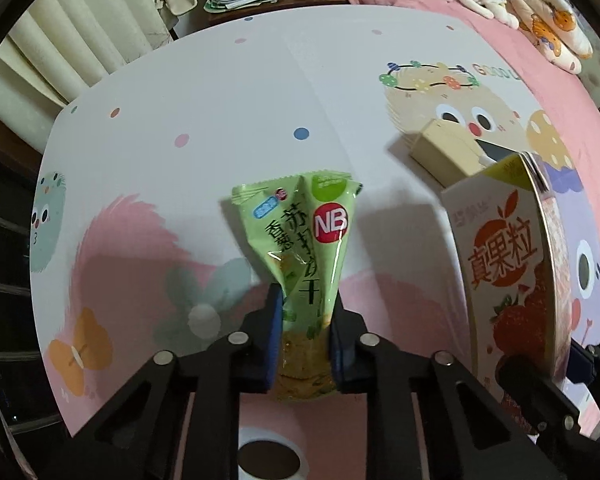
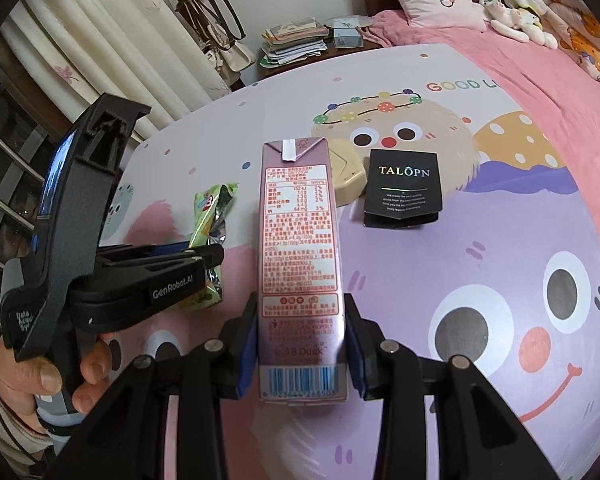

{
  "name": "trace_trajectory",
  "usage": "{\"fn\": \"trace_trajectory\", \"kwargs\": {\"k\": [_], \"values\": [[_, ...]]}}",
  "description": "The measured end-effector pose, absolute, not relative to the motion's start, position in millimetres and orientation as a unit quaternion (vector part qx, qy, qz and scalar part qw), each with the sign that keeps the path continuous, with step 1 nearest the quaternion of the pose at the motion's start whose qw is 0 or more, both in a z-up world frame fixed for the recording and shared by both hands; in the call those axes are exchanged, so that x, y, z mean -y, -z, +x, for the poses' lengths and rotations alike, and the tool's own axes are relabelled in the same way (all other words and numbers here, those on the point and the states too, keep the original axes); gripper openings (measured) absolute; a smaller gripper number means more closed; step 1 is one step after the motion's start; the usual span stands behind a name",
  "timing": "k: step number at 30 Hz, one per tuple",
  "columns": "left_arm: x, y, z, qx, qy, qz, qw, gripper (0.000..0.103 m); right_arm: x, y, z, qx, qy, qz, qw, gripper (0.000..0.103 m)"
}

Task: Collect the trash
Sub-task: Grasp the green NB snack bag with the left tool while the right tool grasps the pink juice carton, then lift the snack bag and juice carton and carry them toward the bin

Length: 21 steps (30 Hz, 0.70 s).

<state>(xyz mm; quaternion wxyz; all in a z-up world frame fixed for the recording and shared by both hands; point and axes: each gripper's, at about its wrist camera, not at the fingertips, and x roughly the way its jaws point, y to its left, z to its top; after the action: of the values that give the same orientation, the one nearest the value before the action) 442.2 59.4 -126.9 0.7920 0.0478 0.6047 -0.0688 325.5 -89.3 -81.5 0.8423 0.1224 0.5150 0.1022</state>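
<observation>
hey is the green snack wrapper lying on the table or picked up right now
Picked up. The left gripper is shut on the green snack wrapper, its pads pinching the lower end; whether it touches the table cannot be told.

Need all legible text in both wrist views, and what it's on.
"NB", "苏打饼干": green snack packet
"真果粒": drink carton
"8 Duck": carton's side panel; nutrition print too small to read
"TALÔPN": black card; lines below it unreadable
"GOOD LU", cut off: table cover
"GenRobot.AI": left hand-held gripper
</observation>
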Motion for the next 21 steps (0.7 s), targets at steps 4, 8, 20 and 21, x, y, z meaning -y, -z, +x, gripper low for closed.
{"fn": "trace_trajectory", "kwargs": {"k": [4,8,20,21], "values": [[-56.2,108.8,419.2,-0.594,0.075,0.037,0.800,0.010,91.7,74.5,314.0,-0.508,-0.113,0.125,0.845,0.037],[-56.7,77.7,385.3,-0.573,0.082,0.026,0.815,0.010,95.4,62.4,293.7,-0.499,-0.129,0.127,0.847,0.037],[-67.5,-4.2,224.2,-0.518,0.102,-0.049,0.848,0.010,127.3,27.6,179.6,-0.484,-0.187,0.098,0.849,0.037],[-64.4,-8.0,206.9,-0.514,0.103,-0.058,0.849,0.010,131.8,26.3,168.0,-0.483,-0.190,0.096,0.849,0.037]]}}
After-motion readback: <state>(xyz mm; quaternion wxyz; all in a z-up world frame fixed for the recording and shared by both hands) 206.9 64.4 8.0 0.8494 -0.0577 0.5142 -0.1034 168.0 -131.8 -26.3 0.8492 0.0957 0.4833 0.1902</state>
